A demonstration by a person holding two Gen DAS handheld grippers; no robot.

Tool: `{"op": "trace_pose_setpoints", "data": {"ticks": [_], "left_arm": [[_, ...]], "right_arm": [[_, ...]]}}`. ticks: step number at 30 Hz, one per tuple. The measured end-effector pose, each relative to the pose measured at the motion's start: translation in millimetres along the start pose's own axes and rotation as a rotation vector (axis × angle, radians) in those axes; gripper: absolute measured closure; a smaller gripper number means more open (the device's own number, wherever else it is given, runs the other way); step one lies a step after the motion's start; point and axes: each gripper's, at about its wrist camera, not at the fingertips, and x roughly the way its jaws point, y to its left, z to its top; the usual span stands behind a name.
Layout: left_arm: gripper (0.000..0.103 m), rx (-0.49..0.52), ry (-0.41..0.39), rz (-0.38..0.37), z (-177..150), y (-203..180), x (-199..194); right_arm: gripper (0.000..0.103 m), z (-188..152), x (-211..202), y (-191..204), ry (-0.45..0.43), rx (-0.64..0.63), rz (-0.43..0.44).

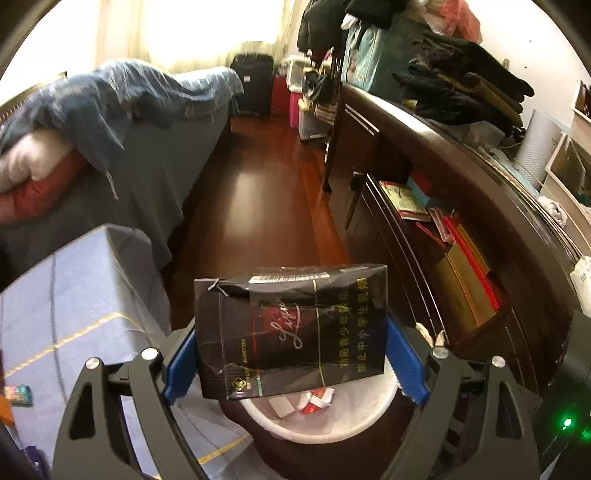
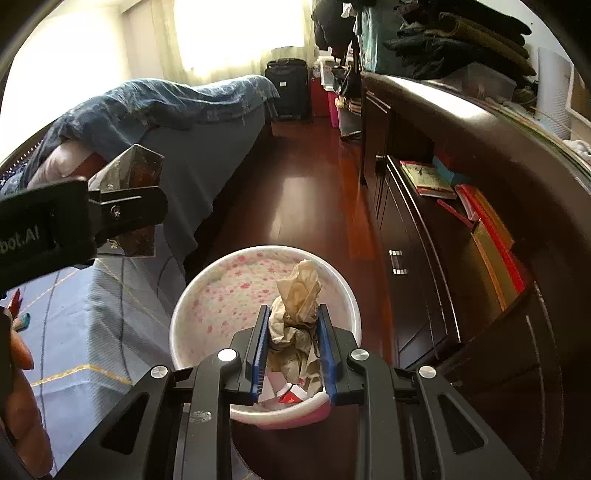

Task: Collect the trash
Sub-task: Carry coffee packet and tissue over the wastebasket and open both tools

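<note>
Left tongs (image 1: 291, 350): blue pads spread wide, clamped on the two sides of a black cigarette pack (image 1: 291, 328), lower centre of the left view. The pack bears a silver script logo, yellow Chinese characters down its right side and a barcode strip on top; the small print is not legible.

Right tongs (image 2: 293, 343): jaws narrow, pinching a crumpled beige paper wad (image 2: 295, 314), lower centre of the right view.

Trash bin (image 2: 195, 295): round, white, lined with a pink-flowered bag, directly under both tongs; red-and-white scraps (image 2: 291, 397) lie inside.

The body of the left tongs, at left in the right view, carries white lettering ending "bot.AI".

Blue-grey quilted cover with yellow lines (image 1: 74, 314): lower left.

Floor (image 1: 251, 206): glossy reddish wood, centre.

Dark wooden cabinet (image 1: 461, 155): right, open shelf holding books and red folders (image 1: 469, 251), folded clothes on top.

Bed (image 1: 155, 155): left, blue bedding.

Black suitcase (image 1: 253, 83): far end, beneath a bright curtained window (image 1: 207, 26).
</note>
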Motion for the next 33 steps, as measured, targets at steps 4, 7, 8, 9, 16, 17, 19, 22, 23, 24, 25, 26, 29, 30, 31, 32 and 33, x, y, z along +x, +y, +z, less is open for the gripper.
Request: {"op": "trace_pose_setpoints", "data": {"ticks": [4,7,8,9,16,17,19,22,23,24,25,26,29,30,31,32,33], "left_arm": [[0.015,-0.021,0.032,-0.016,1.5,5.1,17.5],[0.014,-0.044,0.045,-0.022,1.7,10.8,25.3],[0.012,-0.052,0.045,-0.021,1.7,13.1,26.6],[0.008,-0.063,0.046,-0.023,2.0,16.7,27.6],[0.004,-0.091,0.031,-0.032,7.7,26.0,24.1],[0.004,-0.092,0.029,-0.034,8.3,25.9,22.8],[0.004,-0.1,0.021,-0.035,8.6,28.1,17.9],[0.004,-0.1,0.006,-0.022,7.5,31.1,6.9],[0.004,-0.099,0.001,-0.014,6.8,33.1,2.8],[0.004,-0.097,-0.008,-0.002,4.7,36.2,-4.7],[0.004,-0.096,-0.012,0.005,3.7,37.5,-9.4],[0.004,-0.094,-0.018,0.017,2.0,40.6,-15.0],[0.004,-0.089,-0.042,0.084,-7.5,55.9,-39.2],[0.004,-0.094,-0.051,0.104,-10.8,63.2,-47.6],[0.004,-0.099,-0.057,0.123,-13.6,69.7,-54.8],[0.004,-0.102,-0.062,0.141,-16.4,75.3,-61.1],[0.004,-0.11,-0.068,0.178,-21.6,85.3,-71.7]], "right_arm": [[0.076,2.3,14.6,0.8,0.008,-0.003,-0.004],[0.072,1.8,23.8,1.4,0.008,-0.009,-0.012],[0.071,1.1,26.7,1.2,0.004,-0.01,-0.015],[0.064,0.9,28.3,1.0,0.002,-0.008,-0.017],[0.052,-1.8,33.3,2.1,0.0,-0.011,-0.033],[0.052,-2.3,32.9,2.5,0.005,-0.01,-0.034],[0.05,-2.4,30.1,3.6,0.005,-0.008,-0.033],[0.044,-2.7,23.0,6.5,0.005,-0.008,-0.036],[0.043,-3.5,17.9,9.0,0.002,-0.009,-0.036],[0.042,-3.3,15.2,11.1,0.002,-0.01,-0.034],[0.042,-4.0,10.5,14.0,0.002,-0.01,-0.028],[0.041,-4.3,8.0,15.9,0.003,-0.01,-0.023],[0.038,-7.2,-4.9,26.4,0.006,-0.011,0.005],[0.037,-8.8,-10.3,31.8,0.005,-0.014,0.016],[0.034,-10.0,-14.5,36.6,0.005,-0.018,0.026],[0.034,-12.3,-21.0,44.8,0.004,-0.027,0.044],[0.032,-13.7,-24.5,49.7,0.003,-0.031,0.055]]}}
